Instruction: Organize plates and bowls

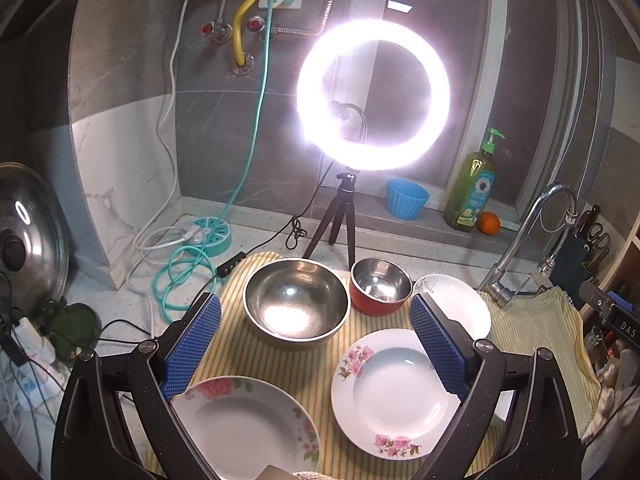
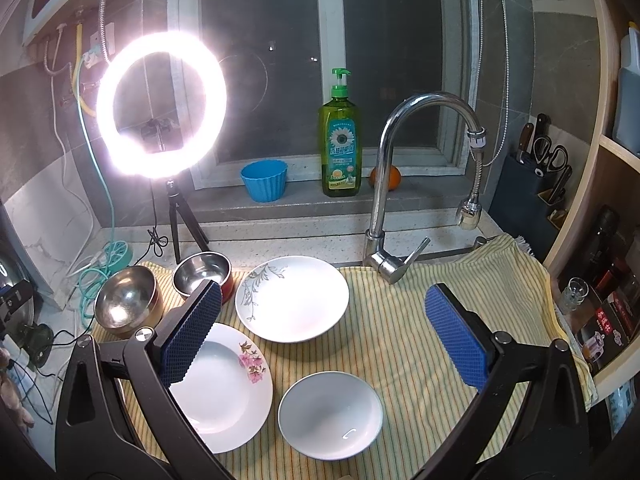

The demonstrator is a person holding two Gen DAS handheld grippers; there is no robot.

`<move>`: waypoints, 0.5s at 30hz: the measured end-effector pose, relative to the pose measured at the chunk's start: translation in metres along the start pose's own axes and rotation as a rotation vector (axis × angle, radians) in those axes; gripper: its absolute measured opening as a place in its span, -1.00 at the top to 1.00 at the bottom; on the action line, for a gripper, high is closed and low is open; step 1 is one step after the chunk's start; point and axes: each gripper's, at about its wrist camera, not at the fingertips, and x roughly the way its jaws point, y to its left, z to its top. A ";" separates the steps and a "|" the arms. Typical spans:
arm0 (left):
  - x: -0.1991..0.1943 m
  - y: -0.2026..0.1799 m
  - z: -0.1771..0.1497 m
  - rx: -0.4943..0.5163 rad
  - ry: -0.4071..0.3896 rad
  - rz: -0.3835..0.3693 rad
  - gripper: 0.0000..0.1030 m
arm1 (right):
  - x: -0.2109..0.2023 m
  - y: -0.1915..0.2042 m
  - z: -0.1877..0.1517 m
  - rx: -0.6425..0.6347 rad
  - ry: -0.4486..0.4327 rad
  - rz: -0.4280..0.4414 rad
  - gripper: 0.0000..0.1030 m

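On a yellow striped cloth (image 1: 296,364) stand a large steel bowl (image 1: 295,304) and a small steel bowl with a red outside (image 1: 381,286). Two pink-flowered plates lie in front: one at the left (image 1: 246,426), one at the right (image 1: 394,392). A white plate with a grey leaf print (image 2: 292,298) lies behind, and a small plain white bowl (image 2: 330,414) lies nearest in the right wrist view. My left gripper (image 1: 316,346) hovers open over the flowered plates. My right gripper (image 2: 324,336) hovers open above the white bowl. Neither holds anything.
A bright ring light on a tripod (image 1: 372,94) stands behind the bowls. A chrome tap (image 2: 404,184) rises at the back right, the cloth (image 2: 460,320) spreading under it. A blue cup (image 2: 265,180), soap bottle (image 2: 339,136) and orange (image 2: 386,178) sit on the sill. Cables and a power strip (image 1: 208,236) lie left.
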 end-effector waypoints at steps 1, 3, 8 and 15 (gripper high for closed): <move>0.000 0.000 0.000 0.001 0.000 0.000 -0.85 | 0.000 -0.001 0.000 0.001 0.000 0.000 -1.00; 0.000 0.000 0.000 -0.001 0.000 0.001 -0.85 | 0.000 0.000 0.000 0.002 0.000 0.000 -1.00; 0.000 -0.001 0.000 0.000 0.000 0.001 -0.85 | 0.002 -0.001 0.000 0.002 0.000 -0.001 -1.00; 0.003 -0.002 -0.001 -0.001 0.011 0.002 -0.85 | 0.002 0.001 -0.002 -0.002 0.006 0.001 -1.00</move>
